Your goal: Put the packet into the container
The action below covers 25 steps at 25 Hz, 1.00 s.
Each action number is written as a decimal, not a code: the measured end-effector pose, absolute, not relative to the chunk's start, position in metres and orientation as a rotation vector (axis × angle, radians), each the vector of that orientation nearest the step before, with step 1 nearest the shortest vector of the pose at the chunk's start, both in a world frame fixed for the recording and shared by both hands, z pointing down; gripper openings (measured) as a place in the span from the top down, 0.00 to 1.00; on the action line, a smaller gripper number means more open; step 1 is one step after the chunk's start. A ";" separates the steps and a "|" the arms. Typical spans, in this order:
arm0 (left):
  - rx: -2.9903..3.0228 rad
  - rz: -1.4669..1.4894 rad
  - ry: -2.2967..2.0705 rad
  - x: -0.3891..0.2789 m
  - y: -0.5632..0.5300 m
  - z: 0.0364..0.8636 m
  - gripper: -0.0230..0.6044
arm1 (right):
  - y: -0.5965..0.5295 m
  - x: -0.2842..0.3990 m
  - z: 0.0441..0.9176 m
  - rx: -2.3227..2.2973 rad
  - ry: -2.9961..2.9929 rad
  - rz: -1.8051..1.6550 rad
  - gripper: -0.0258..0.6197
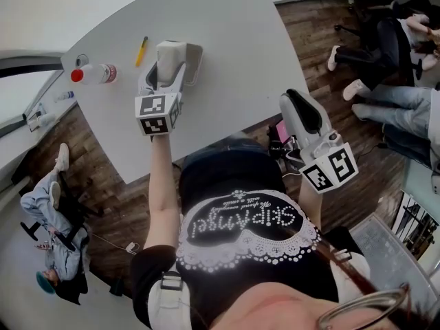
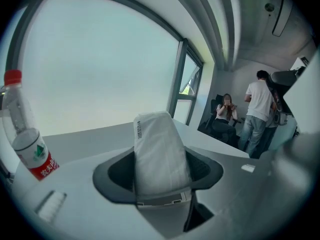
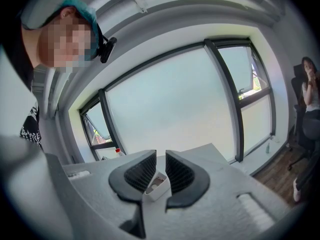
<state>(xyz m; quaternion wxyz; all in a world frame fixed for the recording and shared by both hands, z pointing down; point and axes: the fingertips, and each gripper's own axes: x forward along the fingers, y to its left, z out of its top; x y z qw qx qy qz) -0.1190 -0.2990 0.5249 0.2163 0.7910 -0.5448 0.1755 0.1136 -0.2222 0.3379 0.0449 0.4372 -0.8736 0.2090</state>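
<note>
The white packet [image 2: 159,149] stands upright between the jaws of the left gripper [image 1: 165,74], which are closed on its lower part, one dark pad against each side; its top pokes up well past the jaw tips. A line of small dark print runs down its upper left edge, too small to read. In the head view the packet [image 1: 172,55] is held over the pale grey table [image 1: 234,53], near the middle of the tabletop.

At 9 o'clock from the packet in that view, a clear bottle [image 1: 96,73] with a red cap and a red-and-white label lies on its side on the table. At about 10 o'clock, nearer than the bottle, lies a yellow pen [image 1: 141,50]. In the left gripper view the bottle [image 2: 26,134] shows at 9 o'clock of the packet, apart from it.

The right gripper [image 1: 297,105] is at 4 o'clock from the packet, well apart, beyond the table's edge and over the wood floor [image 1: 323,40]. In its own view its ribbed jaws stand a narrow gap apart with nothing between them [image 3: 161,166].

At 2 o'clock, far across the floor, people sit on dark chairs [image 1: 385,40].
</note>
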 end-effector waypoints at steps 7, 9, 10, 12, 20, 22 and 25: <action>2.174 0.524 -1.489 -0.112 -0.297 0.535 0.52 | -0.222 0.114 0.335 1.335 -2.665 0.635 0.89; 2.160 0.539 -1.483 -0.111 -0.297 0.542 0.52 | -0.222 0.114 0.336 1.334 -2.665 0.638 0.89; 2.152 0.548 -1.481 -0.111 -0.296 0.545 0.52 | -0.221 0.114 0.336 1.333 -2.665 0.639 0.89; 2.141 0.567 -1.477 -0.110 -0.295 0.552 0.52 | -0.221 0.114 0.338 1.330 -2.665 0.641 0.89; 2.103 0.703 -1.521 -0.111 -0.292 0.575 0.52 | -0.224 0.111 0.339 1.317 -2.663 0.650 0.89; 2.104 0.714 -1.518 -0.110 -0.292 0.575 0.52 | -0.224 0.109 0.339 1.313 -2.664 0.651 0.89; 2.111 0.718 -1.511 -0.109 -0.292 0.574 0.51 | -0.224 0.108 0.337 1.306 -2.670 0.652 0.89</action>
